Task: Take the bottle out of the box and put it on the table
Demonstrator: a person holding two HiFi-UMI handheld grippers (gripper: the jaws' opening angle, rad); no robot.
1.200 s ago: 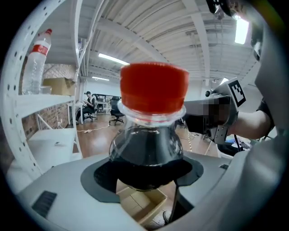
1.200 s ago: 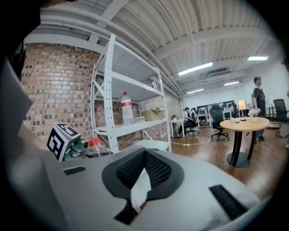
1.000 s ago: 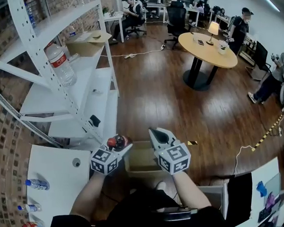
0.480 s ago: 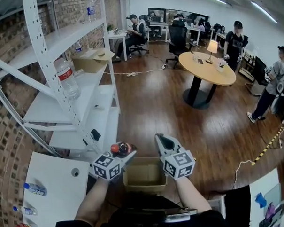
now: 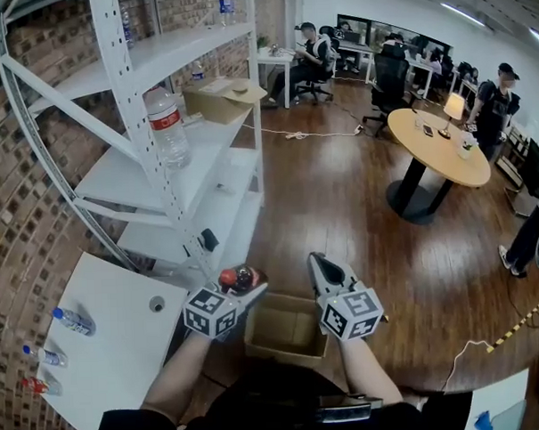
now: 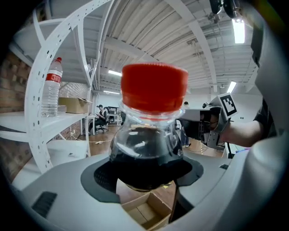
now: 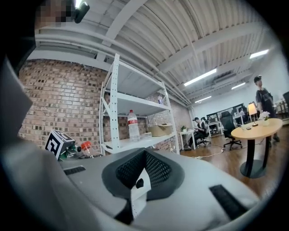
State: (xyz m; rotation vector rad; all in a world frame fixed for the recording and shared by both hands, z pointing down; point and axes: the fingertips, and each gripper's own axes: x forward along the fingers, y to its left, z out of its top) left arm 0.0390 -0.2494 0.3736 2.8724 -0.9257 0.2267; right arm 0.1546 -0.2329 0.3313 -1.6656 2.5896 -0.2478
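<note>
A small clear bottle with a red cap and dark liquid sits upright between the pads of my left gripper, which is shut on its lower body. In the head view the bottle hangs above the left rim of the open cardboard box on the floor. The box shows below the jaws, and what it holds is hidden. My right gripper hovers over the box's right side, shut and empty, its pads closed together. The white table lies to the left.
A white metal shelf rack stands ahead on the left, carrying a large water bottle and a cardboard box. Three small bottles lie on the white table. A round wooden table and several people are farther back.
Both grippers have risen a little above the box, the left still holding the bottle. The head view has swung left, so more of the white table and brick wall shows.
</note>
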